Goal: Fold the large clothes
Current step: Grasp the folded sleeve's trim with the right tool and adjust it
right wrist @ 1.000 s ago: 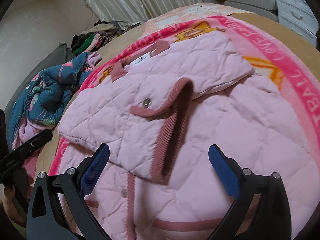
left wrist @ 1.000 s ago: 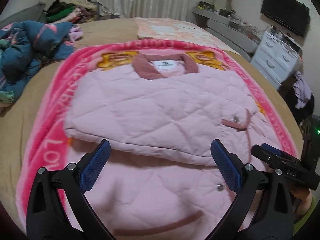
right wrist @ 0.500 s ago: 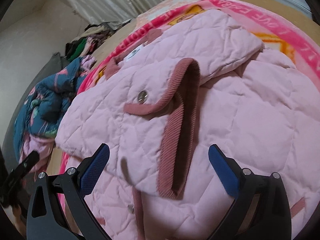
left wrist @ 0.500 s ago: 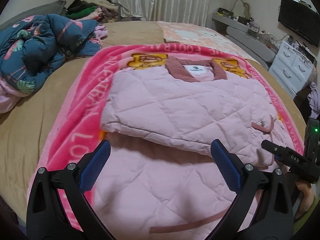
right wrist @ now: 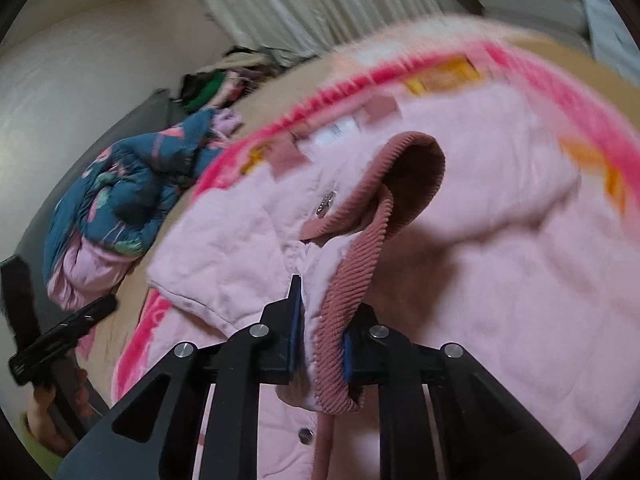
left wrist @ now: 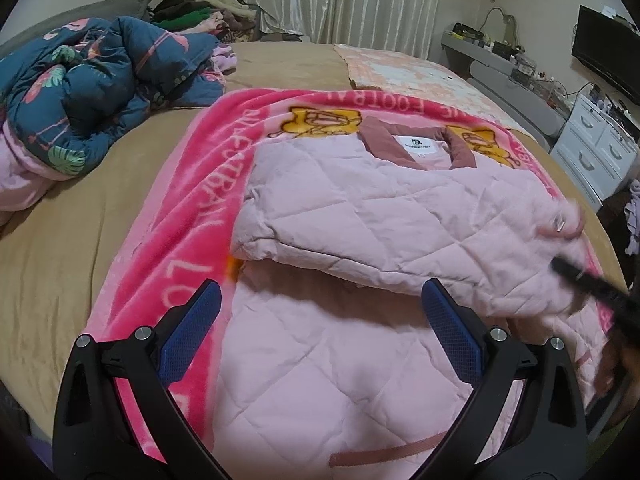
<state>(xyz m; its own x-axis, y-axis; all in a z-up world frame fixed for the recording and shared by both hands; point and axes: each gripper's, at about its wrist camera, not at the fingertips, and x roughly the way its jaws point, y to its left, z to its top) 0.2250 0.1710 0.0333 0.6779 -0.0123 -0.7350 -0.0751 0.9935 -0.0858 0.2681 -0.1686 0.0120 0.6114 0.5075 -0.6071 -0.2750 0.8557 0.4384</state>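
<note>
A pink quilted jacket (left wrist: 380, 216) with dusty-rose trim lies on a bright pink blanket (left wrist: 200, 200) spread over the bed. One sleeve is folded across its chest. My right gripper (right wrist: 320, 336) is shut on that sleeve's ribbed rose cuff (right wrist: 344, 304) and holds it lifted off the jacket body. From the left wrist view the right gripper (left wrist: 576, 276) shows as a blurred dark shape at the jacket's right edge. My left gripper (left wrist: 320, 328) hovers open over the jacket's lower part, with nothing between its fingers.
A crumpled dark-blue floral quilt (left wrist: 92, 100) lies at the bed's left side, with a pile of clothes (left wrist: 200, 16) behind it. A white drawer unit (left wrist: 592, 152) and a TV (left wrist: 608, 60) stand on the right. Tan bedsheet (left wrist: 80, 264) surrounds the blanket.
My right gripper closed on the sleeve cuff and lifted it. The left gripper drifted left along the bed, still open.
</note>
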